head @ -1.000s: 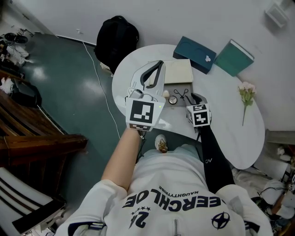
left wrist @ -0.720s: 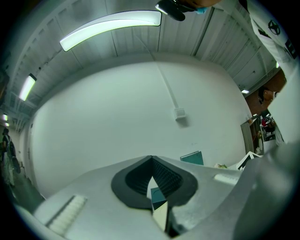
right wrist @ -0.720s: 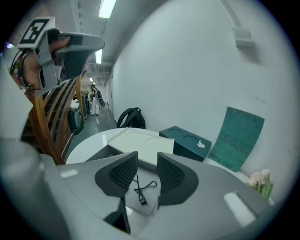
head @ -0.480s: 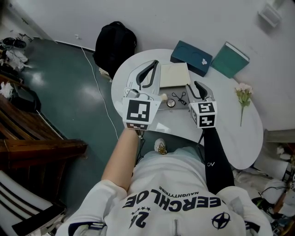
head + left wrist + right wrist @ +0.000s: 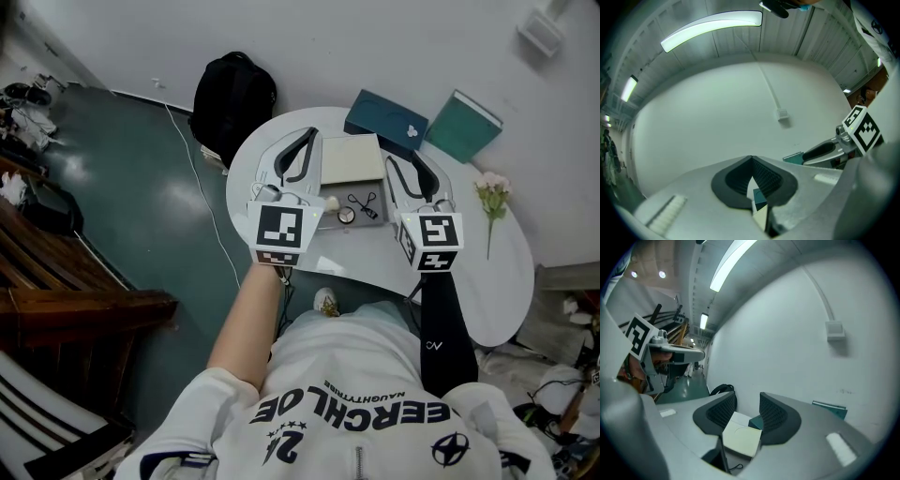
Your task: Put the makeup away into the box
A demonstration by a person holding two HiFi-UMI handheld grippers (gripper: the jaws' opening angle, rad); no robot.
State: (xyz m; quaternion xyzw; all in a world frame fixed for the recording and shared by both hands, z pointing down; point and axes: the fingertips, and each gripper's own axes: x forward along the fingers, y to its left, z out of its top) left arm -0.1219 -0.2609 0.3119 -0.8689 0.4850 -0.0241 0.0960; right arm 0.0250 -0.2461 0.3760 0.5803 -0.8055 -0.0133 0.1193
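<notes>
Both tongs hover level over a white round counter (image 5: pixel 497 272), seen from above the person's head; the left tongs (image 5: pixel 751 160) have their tips together and hold nothing, while the right tongs (image 5: pixel 747 399) stand about half open, their jaws having just been opening, with nothing between them; beyond both lies a flat cream box (image 5: pixel 352 159), its top seemingly shut; the makeup lies outside it on the counter, just in front: an eyelash curler (image 5: pixel 364 201), a small round compact (image 5: pixel 346 216) and a small beige piece (image 5: pixel 330 200) near the left tongs; a teal case (image 5: pixel 385 118), a green book (image 5: pixel 462 124) and a flower (image 5: pixel 490 190) lie further off; the risks from here are judged plain: the curler's thin wire loops may slip out of broad pads; the round compact could skid or roll toward the near edge if nudged from the side; a lid that stays down would leave nowhere to drop anything, and a one-sided lift could shove the light box into the teal case
</notes>
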